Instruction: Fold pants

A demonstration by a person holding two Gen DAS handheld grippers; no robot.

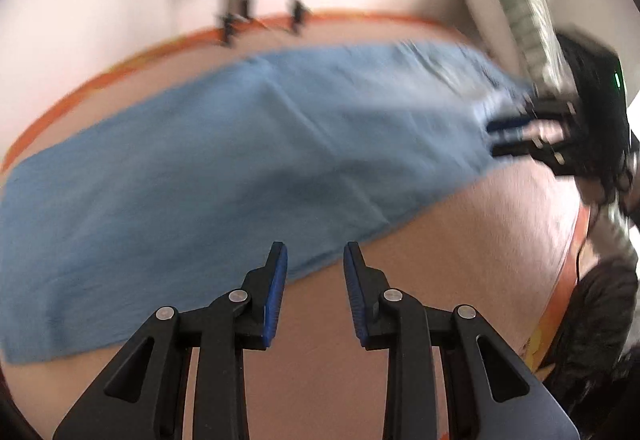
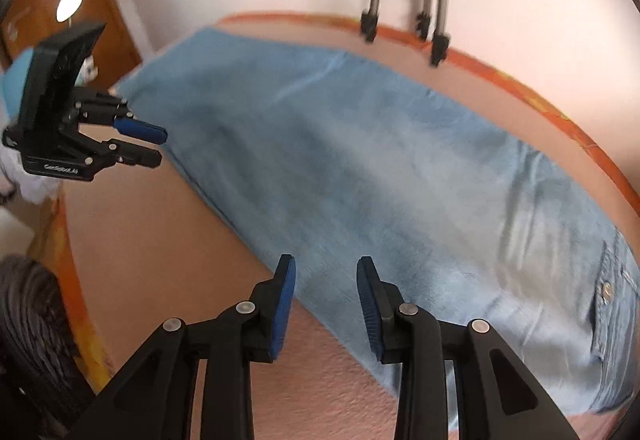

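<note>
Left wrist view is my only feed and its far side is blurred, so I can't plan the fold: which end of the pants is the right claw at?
Observer: The waist end. In the right wrist view the waistband button sits to the right of the right claw, on the pants.
Operator: Is that claw gripping cloth?
Observer: No. It is open, fingertips over the pants' near edge, not pinching it.
Operator: And my own claw, seen from there?
Observer: The left claw is open too, at the hem corner. Whether it touches the cloth I cannot tell.
</note>
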